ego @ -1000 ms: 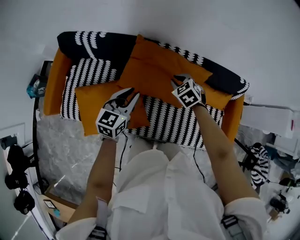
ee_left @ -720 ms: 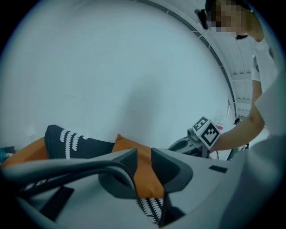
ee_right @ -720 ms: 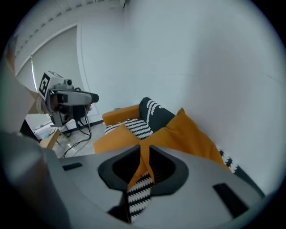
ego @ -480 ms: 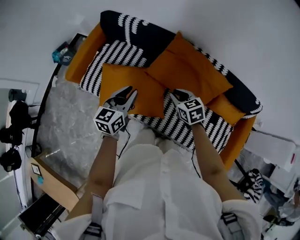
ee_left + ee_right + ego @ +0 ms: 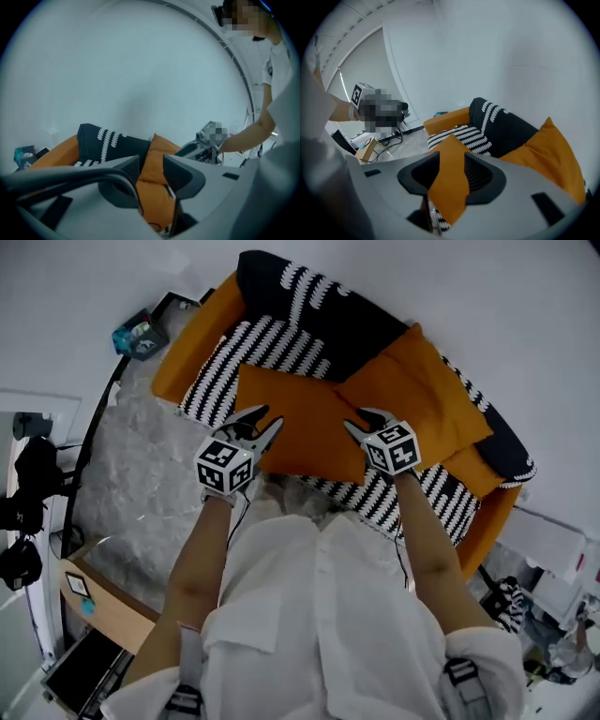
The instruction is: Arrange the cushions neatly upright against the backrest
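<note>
Left claw (image 5: 262, 420) and right claw (image 5: 366, 420) have just been spreading, each astride the edge of the near cushion (image 5: 302, 432), which looks soft, light and floppy, so pinch deep by its corners.

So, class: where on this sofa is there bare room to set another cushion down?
Free: the striped seat between the left orange armrest and the flat cushion, below bare backrest. Crowded: the right half, where the leaning cushion meets the flat one.
</note>
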### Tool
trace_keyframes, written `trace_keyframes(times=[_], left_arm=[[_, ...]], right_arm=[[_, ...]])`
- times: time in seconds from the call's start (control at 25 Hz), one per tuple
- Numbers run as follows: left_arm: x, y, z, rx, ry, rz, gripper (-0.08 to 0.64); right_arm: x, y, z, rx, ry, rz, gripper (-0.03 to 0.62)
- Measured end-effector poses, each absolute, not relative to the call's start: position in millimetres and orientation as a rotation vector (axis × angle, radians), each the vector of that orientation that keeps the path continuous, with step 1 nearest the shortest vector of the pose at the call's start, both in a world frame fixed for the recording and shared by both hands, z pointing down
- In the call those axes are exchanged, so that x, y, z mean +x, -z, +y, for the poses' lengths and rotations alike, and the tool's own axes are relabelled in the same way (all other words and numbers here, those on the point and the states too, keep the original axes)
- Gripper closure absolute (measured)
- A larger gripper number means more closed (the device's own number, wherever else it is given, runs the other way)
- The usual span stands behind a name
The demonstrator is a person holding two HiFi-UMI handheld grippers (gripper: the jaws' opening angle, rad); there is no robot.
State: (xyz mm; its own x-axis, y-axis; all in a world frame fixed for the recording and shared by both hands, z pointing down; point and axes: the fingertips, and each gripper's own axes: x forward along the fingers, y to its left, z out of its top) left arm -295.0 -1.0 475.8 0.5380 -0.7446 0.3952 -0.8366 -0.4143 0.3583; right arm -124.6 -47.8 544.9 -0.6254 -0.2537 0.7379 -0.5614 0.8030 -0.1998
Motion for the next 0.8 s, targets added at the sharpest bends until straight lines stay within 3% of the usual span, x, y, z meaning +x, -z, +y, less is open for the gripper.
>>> trace_keyframes(times=[0.32, 0.8], left_arm=[[-326, -564, -46, 2.357, -0.626, -0.867, 0.333], [-252, -695, -80, 2.379, -1.320, -0.322, 0.265]], right_arm=[[-169, -601, -75, 0.572, -0.505, -2.074, 0.399], [-130, -677, -172, 0.259, -0.212, -1.882, 0.379]])
